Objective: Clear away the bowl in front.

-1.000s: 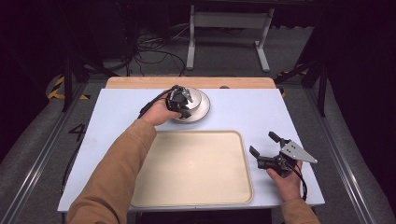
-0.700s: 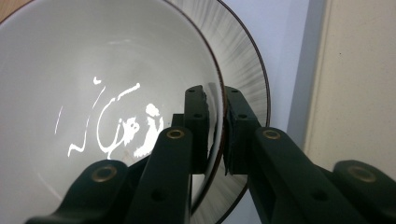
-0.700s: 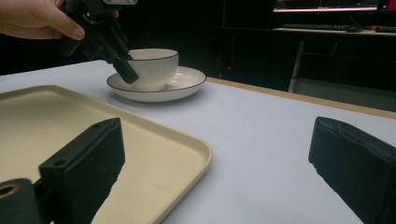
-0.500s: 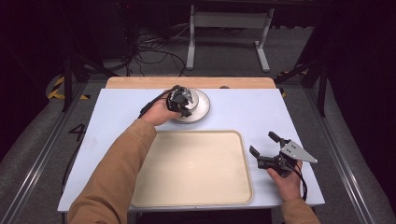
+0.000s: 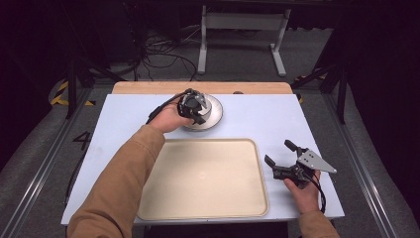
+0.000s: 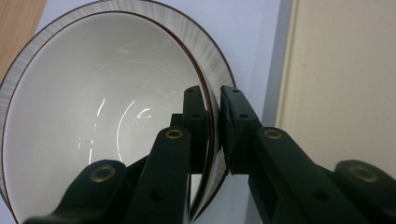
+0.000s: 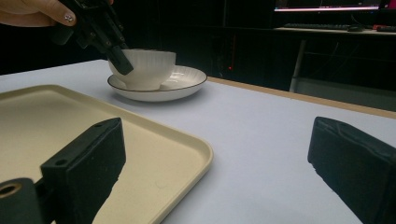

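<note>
- A white ribbed bowl (image 5: pixel 202 106) sits inside a shallow white plate (image 5: pixel 214 119) with a thin dark rim, at about twelve o'clock on the pale blue table (image 5: pixel 277 119), just beyond the far edge of the tray.
- The left gripper (image 5: pixel 194 110) pinches the bowl's rim at the side nearest the person; its jaws have just been closing. In the left gripper view the bowl wall (image 6: pixel 116 112) stands between the two black jaws, one inside and one outside, pads pressed on it.
- Risk: the hold is on a thin, glossy edge at one side only. On lifting, the bowl would likely tilt away from the pinch, or slip out and knock against the plate.
- Risk: if the bowl drags as it rises, the plate could slide toward the wooden strip (image 5: pixel 148 87) along the table's far edge.
- The empty cream tray (image 5: pixel 163 198) lies at six o'clock from the bowl; its raised lip could catch the bowl's foot on a low crossing.
- The right gripper (image 5: pixel 283 154) rests at about four o'clock, just beside the tray's right edge, jaws spread wide and holding nothing, well apart from the bowl and unable to steady it.
</note>
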